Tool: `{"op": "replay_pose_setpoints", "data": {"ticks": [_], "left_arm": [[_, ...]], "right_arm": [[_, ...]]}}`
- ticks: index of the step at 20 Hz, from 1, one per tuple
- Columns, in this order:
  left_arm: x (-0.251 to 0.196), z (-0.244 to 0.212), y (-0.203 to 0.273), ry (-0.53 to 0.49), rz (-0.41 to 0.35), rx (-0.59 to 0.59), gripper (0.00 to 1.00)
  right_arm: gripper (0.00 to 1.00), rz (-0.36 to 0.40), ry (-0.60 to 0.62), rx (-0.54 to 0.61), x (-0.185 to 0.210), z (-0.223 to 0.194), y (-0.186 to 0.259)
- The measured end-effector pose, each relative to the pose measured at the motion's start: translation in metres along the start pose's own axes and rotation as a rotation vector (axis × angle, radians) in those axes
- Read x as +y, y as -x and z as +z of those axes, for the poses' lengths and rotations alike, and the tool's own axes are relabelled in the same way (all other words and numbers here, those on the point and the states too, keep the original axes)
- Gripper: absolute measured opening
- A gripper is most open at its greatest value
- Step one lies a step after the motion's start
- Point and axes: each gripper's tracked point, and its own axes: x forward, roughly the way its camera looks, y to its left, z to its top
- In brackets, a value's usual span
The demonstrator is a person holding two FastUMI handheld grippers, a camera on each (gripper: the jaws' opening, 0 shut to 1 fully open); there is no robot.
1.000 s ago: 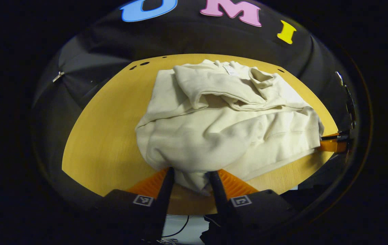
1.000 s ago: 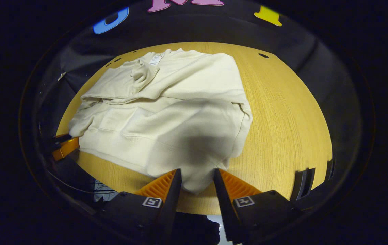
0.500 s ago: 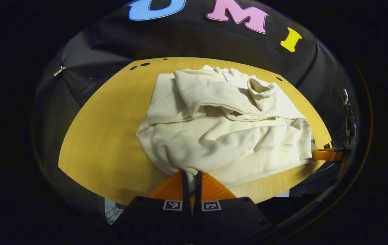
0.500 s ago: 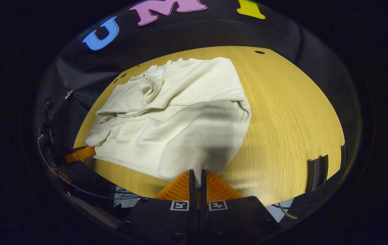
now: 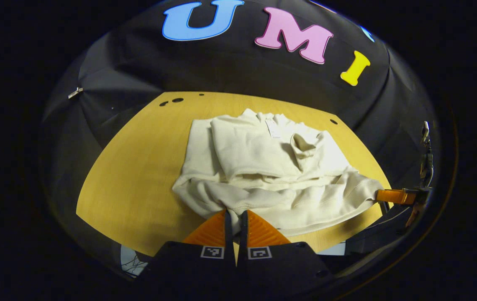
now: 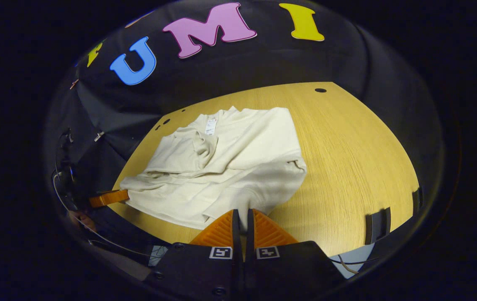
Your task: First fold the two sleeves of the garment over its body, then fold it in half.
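Both grippers raised since a second ago, fingers then spread round hem, now closed; hem lifted off table (image 5: 138, 175), front edge bunched back toward collar.
Left gripper (image 5: 234, 219): fingers pressed together on near hem corner of garment (image 5: 263, 167); cloth pinched between them.
Right gripper (image 6: 242, 217): same, clamped on other hem corner; seen far to side in left gripper view.
Garment: cream, straight ahead of both tools on table; sleeves lying across body.

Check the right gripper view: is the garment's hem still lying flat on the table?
No: the right gripper is shut on the garment hem, holding it bunched above the table.
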Motion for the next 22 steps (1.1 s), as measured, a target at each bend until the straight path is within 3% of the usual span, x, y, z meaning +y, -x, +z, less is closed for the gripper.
{"op": "replay_pose_setpoints", "data": {"ticks": [5,13,22], "left_arm": [[-0.001,0.051,-0.010,0.002,-0.002,-0.085,0.06],[0.010,0.124,-0.058,0.022,0.019,-0.166,0.06],[0.026,0.125,-0.158,0.008,0.075,-0.061,0.06]], "right_arm": [[0.05,0.016,-0.087,-0.121,0.008,0.065,-0.012],[0.06,0.022,-0.101,-0.219,0.009,0.143,-0.059],[0.06,-0.045,-0.122,-0.150,-0.017,0.160,-0.150]]}}
